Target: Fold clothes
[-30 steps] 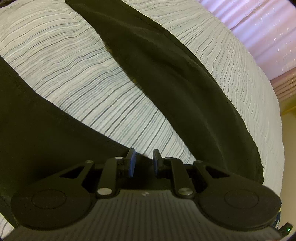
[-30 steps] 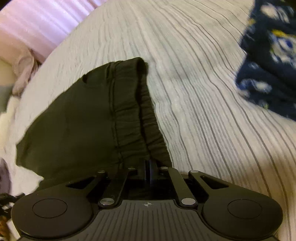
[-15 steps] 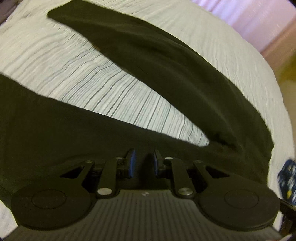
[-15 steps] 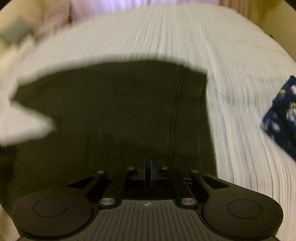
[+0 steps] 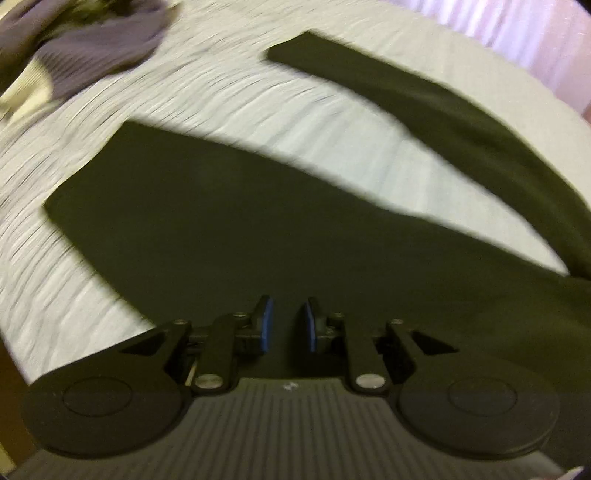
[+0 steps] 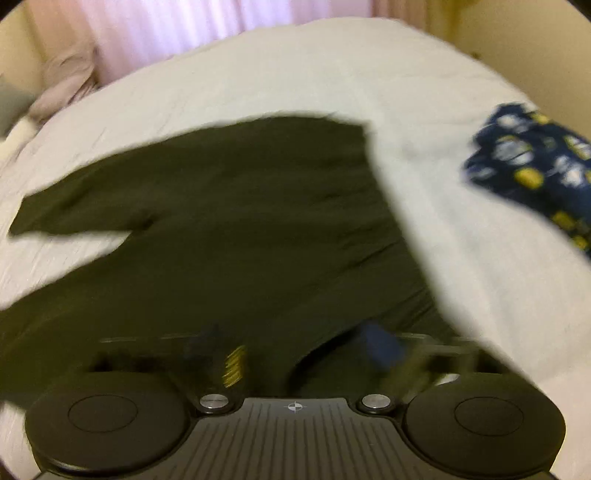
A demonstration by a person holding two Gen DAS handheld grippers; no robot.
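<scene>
Dark olive trousers (image 5: pixel 258 229) lie on the striped white bed sheet (image 5: pixel 295 110), their two legs spread in a V with the far leg (image 5: pixel 461 122) running to the right. My left gripper (image 5: pixel 288 325) hovers over the near leg, its blue pads a narrow gap apart with nothing seen pinched. In the blurred right wrist view the trousers (image 6: pixel 240 221) fill the middle. My right gripper (image 6: pixel 299 350) is over the near edge of the cloth, and its jaws are opening wide. A fold of the cloth lies between them, and the pads do not press on it.
A navy patterned garment (image 6: pixel 535 173) lies on the sheet (image 6: pixel 295 74) at the right. A grey-purple garment (image 5: pixel 99 48) is bunched at the top left in the left wrist view. Pink curtains (image 6: pixel 166 26) hang behind the bed, with a pale pinkish cloth (image 6: pixel 66 85) at its left edge.
My right gripper, shut on the trousers' edge before, has let go and its jaws have spread. The left view has swept across, bringing the leg ends and the grey-purple garment into sight.
</scene>
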